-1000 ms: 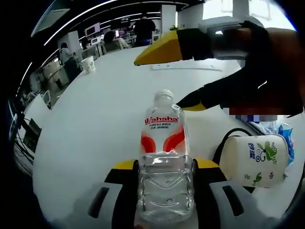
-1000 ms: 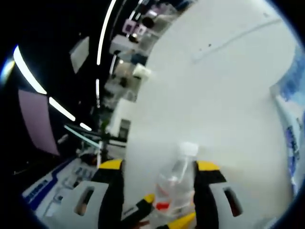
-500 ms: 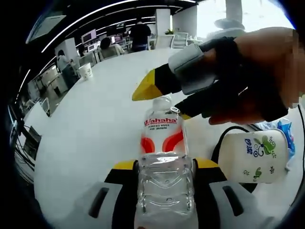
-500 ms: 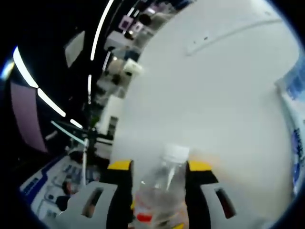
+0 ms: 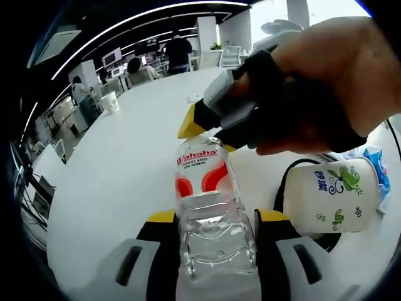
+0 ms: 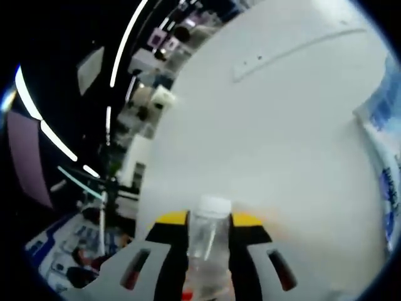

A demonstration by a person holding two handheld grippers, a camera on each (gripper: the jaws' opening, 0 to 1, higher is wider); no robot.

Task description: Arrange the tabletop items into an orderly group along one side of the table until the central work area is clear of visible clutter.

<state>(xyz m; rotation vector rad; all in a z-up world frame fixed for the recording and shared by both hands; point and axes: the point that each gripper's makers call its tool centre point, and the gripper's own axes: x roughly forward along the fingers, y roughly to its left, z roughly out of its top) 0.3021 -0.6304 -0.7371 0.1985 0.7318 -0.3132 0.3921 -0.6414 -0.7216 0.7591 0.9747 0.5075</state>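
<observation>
A clear water bottle (image 5: pixel 210 207) with a red and white label stands upright on the white table (image 5: pixel 125 163). My left gripper (image 5: pixel 213 218) is shut on its lower body. My right gripper (image 5: pixel 210 134), held by a hand, reaches in from the upper right and covers the bottle's top. In the right gripper view the white cap (image 6: pixel 215 204) and clear neck of the bottle (image 6: pixel 208 241) sit tight between the yellow-tipped jaws of my right gripper (image 6: pixel 210 221), which is shut on the neck.
A cream pouch with a green pattern (image 5: pixel 329 197) lies right of the bottle over a black cable (image 5: pixel 287 188). A blue packet (image 5: pixel 376 170) sits behind it, and the packet (image 6: pixel 383 144) is at the right edge. A paper cup (image 5: pixel 110 100) stands far left. People sit at desks beyond.
My right gripper has come down over the bottle's top and its jaws have narrowed onto the neck. My left gripper has kept its hold on the bottle.
</observation>
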